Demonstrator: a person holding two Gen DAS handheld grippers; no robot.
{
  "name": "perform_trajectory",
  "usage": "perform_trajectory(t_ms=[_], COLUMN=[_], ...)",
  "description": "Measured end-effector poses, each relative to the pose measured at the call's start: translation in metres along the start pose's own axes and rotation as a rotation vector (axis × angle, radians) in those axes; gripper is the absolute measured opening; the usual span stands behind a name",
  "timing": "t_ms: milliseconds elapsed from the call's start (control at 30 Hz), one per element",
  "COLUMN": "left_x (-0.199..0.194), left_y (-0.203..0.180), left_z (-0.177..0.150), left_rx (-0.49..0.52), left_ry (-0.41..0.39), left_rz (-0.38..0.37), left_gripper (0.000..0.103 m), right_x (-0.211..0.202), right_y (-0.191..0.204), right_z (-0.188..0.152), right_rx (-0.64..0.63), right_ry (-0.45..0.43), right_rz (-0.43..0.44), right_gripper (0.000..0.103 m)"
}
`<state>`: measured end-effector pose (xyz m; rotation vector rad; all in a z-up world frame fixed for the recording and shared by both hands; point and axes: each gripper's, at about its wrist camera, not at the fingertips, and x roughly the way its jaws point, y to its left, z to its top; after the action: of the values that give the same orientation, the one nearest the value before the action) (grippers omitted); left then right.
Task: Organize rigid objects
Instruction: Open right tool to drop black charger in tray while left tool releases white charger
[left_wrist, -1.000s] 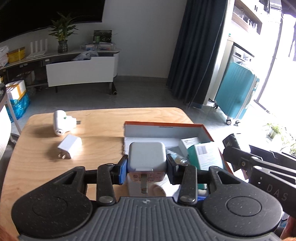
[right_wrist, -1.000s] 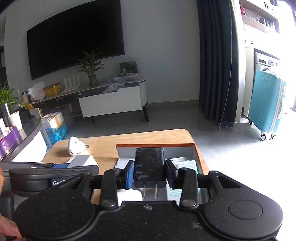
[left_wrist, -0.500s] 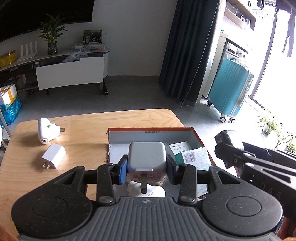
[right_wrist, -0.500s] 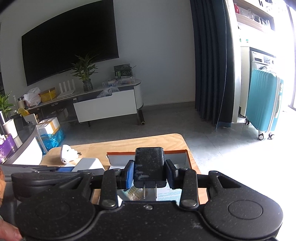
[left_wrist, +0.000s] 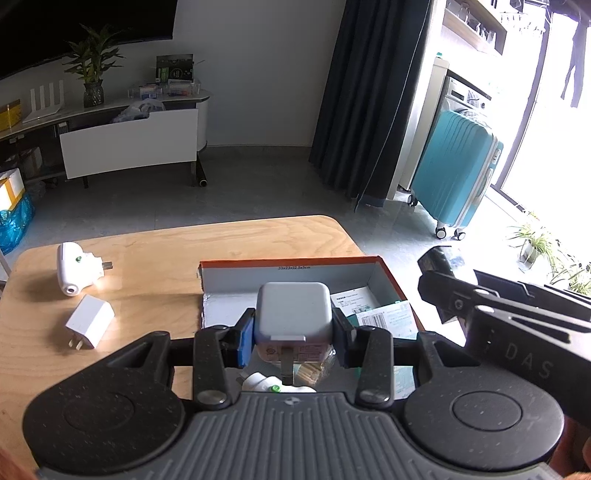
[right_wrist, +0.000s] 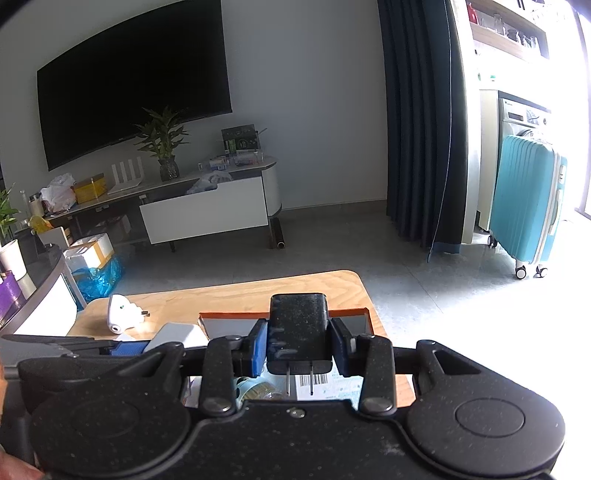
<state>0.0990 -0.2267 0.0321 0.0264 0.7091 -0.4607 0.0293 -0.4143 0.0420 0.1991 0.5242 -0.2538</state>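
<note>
My left gripper is shut on a grey-white square charger, held over the orange-rimmed cardboard box. In the right wrist view my right gripper is shut on a black plug adapter with its two prongs toward the camera, also above the box. The box holds paper packets, a white plug with a green dot and other items. On the wooden table left of the box lie a white rounded plug and a white flat charger.
The right gripper's black body sits close at the right in the left wrist view. The table's far edge and rounded right corner lie just beyond the box. Past it are grey floor, a TV stand, a dark curtain and a teal suitcase.
Both grippers have drifted rightward along the box with their chargers still held; the two white plugs on the table and the box now sit further left in both views.
</note>
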Motion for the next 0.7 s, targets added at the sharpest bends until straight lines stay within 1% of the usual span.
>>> perform_trajectory(t_ms=[700], left_x=[0.026], left_y=[0.002], left_z=[0.013], left_rx=[-0.02], left_ry=[0.024], left_rz=[-0.014], left_gripper=[0.042], right_x=[0.047], right_y=[-0.004], right_z=[0.011], right_rx=[-0.012], right_ry=[0.048], right_rz=[-0.014], right_gripper=[0.044])
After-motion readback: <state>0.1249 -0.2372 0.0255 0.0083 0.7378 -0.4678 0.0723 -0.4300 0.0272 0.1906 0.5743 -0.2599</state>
